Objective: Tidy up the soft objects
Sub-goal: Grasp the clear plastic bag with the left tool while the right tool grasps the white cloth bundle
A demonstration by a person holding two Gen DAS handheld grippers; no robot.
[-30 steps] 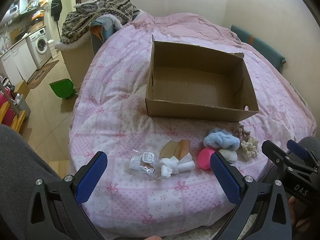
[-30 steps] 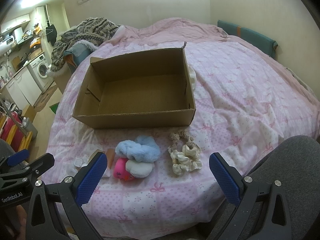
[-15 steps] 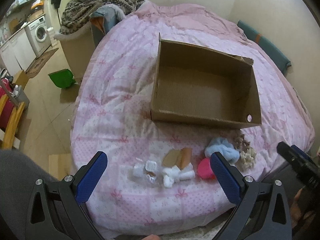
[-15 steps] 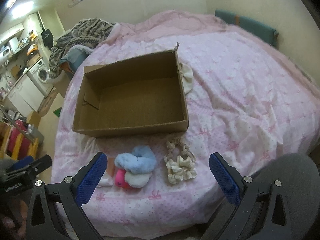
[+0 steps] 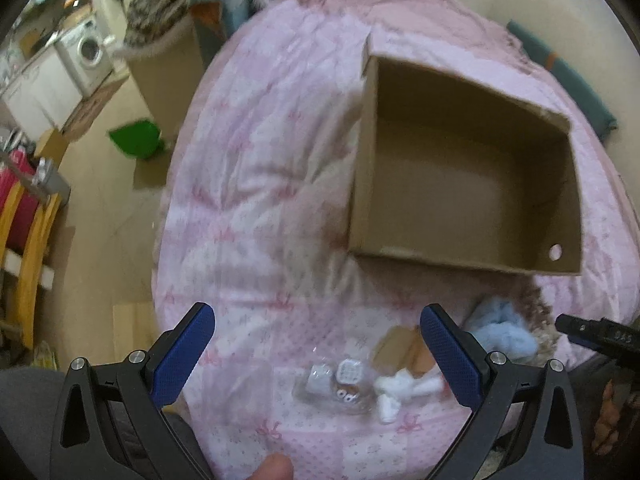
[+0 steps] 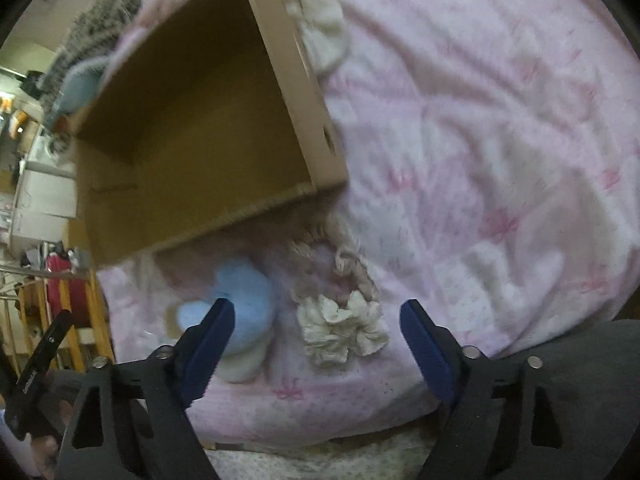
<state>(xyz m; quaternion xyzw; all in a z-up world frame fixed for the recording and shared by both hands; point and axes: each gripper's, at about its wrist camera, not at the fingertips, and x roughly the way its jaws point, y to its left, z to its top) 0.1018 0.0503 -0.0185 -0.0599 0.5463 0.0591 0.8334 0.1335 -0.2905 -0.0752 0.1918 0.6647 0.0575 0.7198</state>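
Grippers were seen low over the near edge of a pink quilt, each pointed steeply downward. The right gripper had its blue pads set wide but closing, nothing pressed between them; a cream scrunchie lay on the quilt in the gap, apart from both pads. Just left of that scrunchie, a fluffy blue scrunchie was partly covered by the left pad, with a pale round pad beneath it. The left gripper was held wide open and empty, above a clear packet, a white cloth bundle and tan pieces.

All of these soft things were placed on the near side of the cardboard box, the scrunchies close to its near wall and the white bundle a little further from it. The box itself was seen open and empty on the quilt. Beyond its far right corner, a cream round fabric piece was tucked against the wall. Left of the box, off the bed, a green bin and a washing machine were visible, blurred.
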